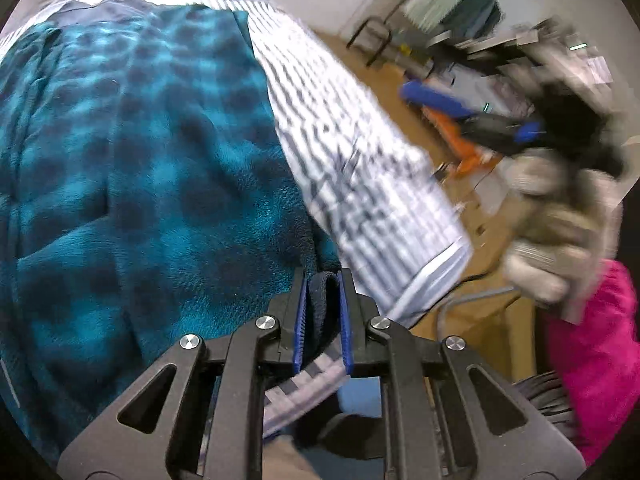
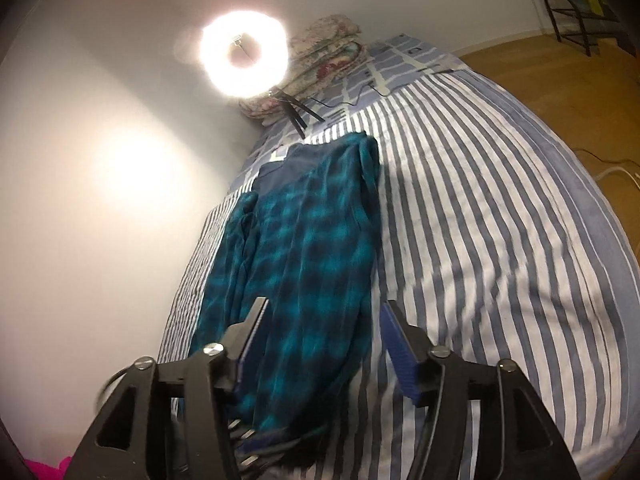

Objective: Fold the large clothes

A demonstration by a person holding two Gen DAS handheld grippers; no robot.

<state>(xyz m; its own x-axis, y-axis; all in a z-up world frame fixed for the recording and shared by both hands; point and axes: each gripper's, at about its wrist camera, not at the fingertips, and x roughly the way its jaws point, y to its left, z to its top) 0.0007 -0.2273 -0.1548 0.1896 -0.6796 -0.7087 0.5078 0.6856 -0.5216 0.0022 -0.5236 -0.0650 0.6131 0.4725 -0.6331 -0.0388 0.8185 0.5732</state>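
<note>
A teal and dark plaid fleece garment (image 1: 140, 168) lies spread lengthwise on a striped bed cover (image 1: 360, 168). My left gripper (image 1: 324, 304) is shut on a fold of the garment's dark navy edge (image 1: 323, 312) at its near end, with both blue pads pressing on it. In the right wrist view the same garment (image 2: 312, 240) runs away from me across the bed cover (image 2: 500, 240). My right gripper (image 2: 325, 312) is open above its near part. Its blue pads (image 2: 400, 352) stand wide apart, and the cloth passes under them untouched.
A lit ring light (image 2: 244, 54) on a small tripod and a folded floral quilt (image 2: 328, 52) sit at the bed's far end by the white wall. A wooden floor (image 2: 560, 80) with a black rack (image 2: 568, 20) lies to the right. A blurred gloved hand (image 1: 552, 240) and pink cloth (image 1: 600, 352) are at the right.
</note>
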